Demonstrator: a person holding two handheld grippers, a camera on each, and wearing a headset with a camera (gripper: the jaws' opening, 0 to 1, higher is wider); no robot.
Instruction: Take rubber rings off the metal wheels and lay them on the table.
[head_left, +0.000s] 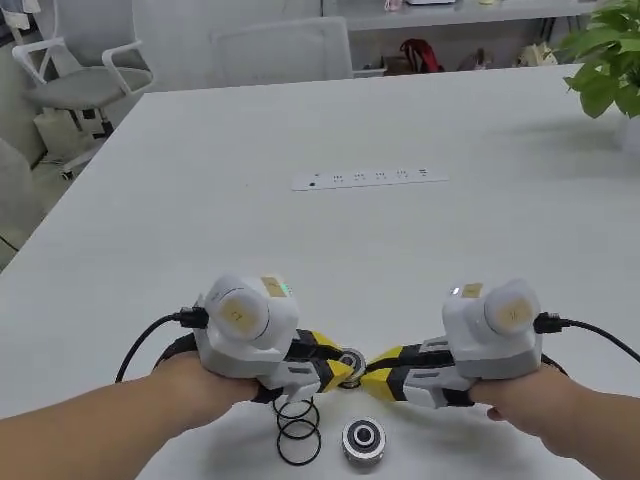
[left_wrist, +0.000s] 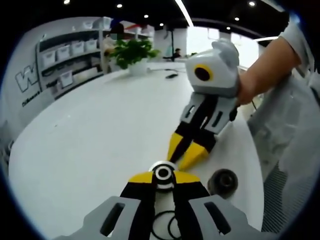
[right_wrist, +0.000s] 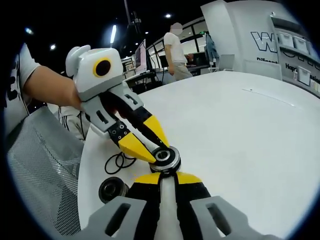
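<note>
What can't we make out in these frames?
Ring on the held wheel, on or off: head view, tips of the left tool and right tool cover its rim.
Right tool's grip: right gripper view, tips meet the wheel's edge; pinching or touching, unclear.
Count of loose rings on the table: overlapped in head view, under the left tool's jaws in left gripper view.
Sockets of the power strip: head view, too small.

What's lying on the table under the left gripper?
Loose black rubber rings, overlapping, lie on the table beneath the left gripper; its body covers their far edge, so the count is unclear. A metal wheel sits beside them.
</note>
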